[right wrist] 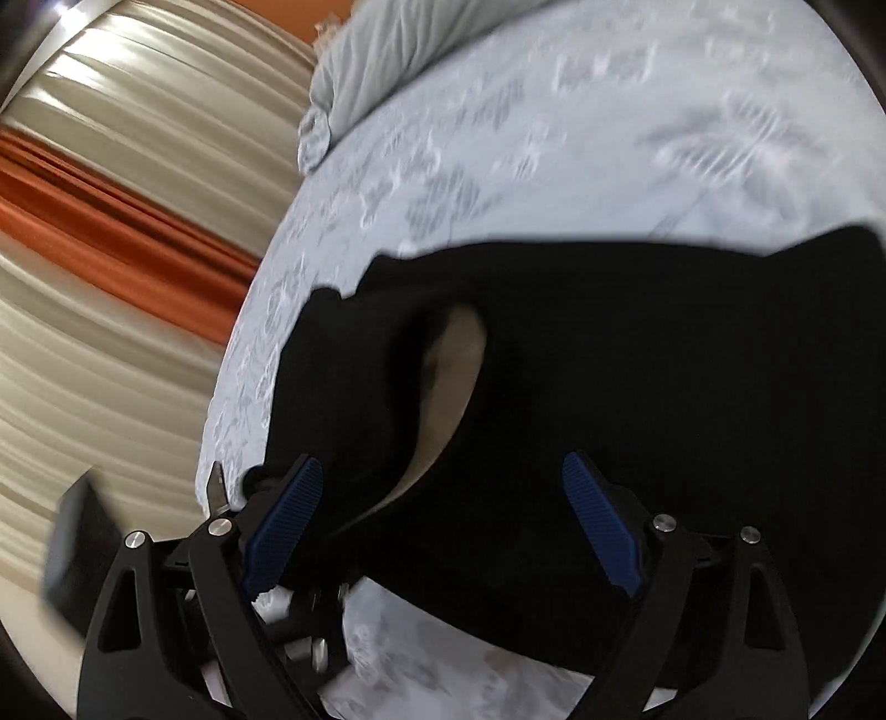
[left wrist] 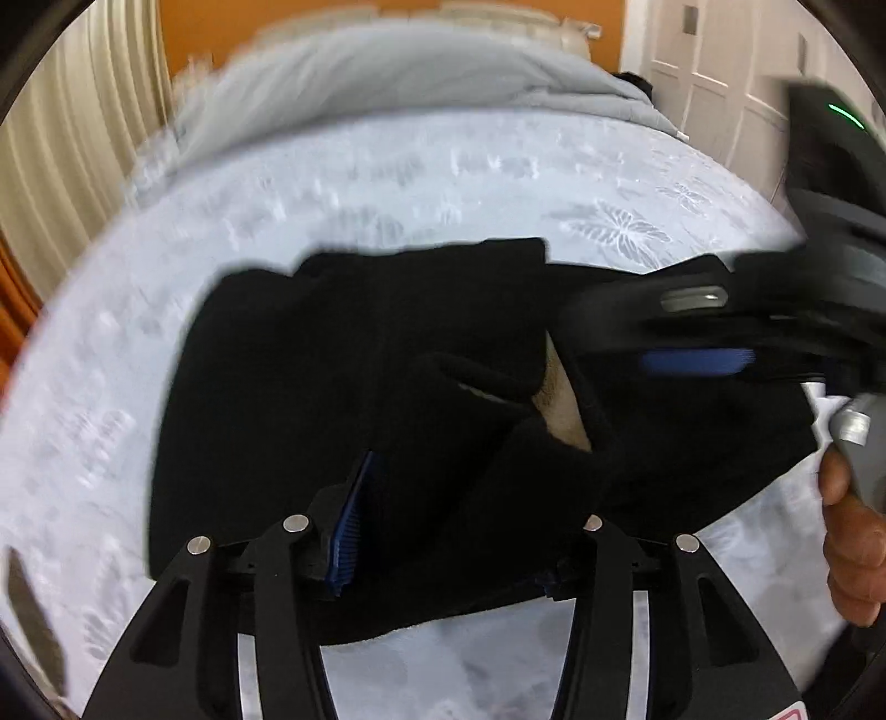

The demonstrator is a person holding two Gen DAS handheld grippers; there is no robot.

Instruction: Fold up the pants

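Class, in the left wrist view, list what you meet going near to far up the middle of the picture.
Left gripper → black pants → butterfly-patterned bedsheet → grey duvet → orange wall.

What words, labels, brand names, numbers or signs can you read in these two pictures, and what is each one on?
None can be read.
A pink-edged label on the left gripper's black frame is cut off at the picture's edge: unreadable.
The black folded pants and the pale blue butterfly-patterned bedspread show no text.
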